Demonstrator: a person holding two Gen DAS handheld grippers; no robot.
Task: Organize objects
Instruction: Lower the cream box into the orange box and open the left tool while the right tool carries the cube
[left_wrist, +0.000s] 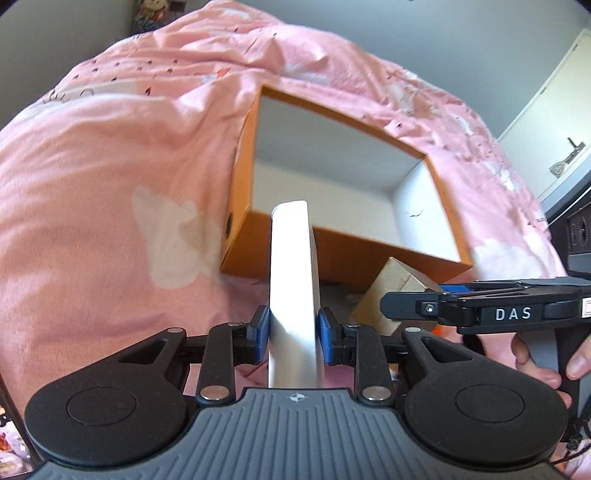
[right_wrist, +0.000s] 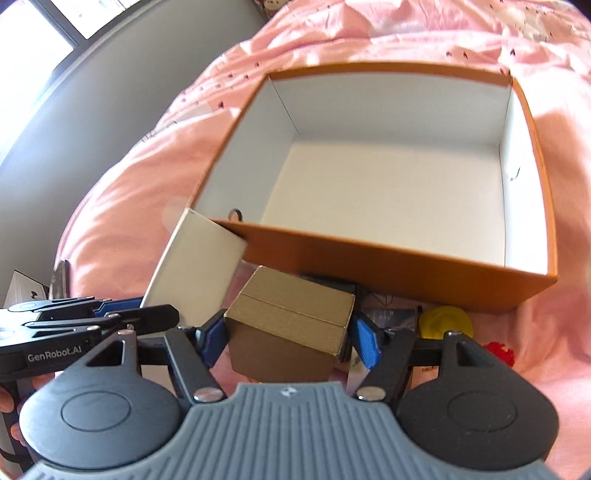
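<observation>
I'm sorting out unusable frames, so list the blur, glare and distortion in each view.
Left wrist view: the white box in the left gripper is blown out by glare, the orange box is slightly smeared, and the fisheye bends the pink duvet. Right wrist view: sunlight washes out the duvet's top edge, the orange box rim is soft, but the gold box in the right gripper is fairly sharp.

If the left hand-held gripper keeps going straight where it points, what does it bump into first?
Probably the orange box: the white box held in the left hand-held gripper sticks out toward its near wall or just over the rim. Depth is hard to judge.
</observation>
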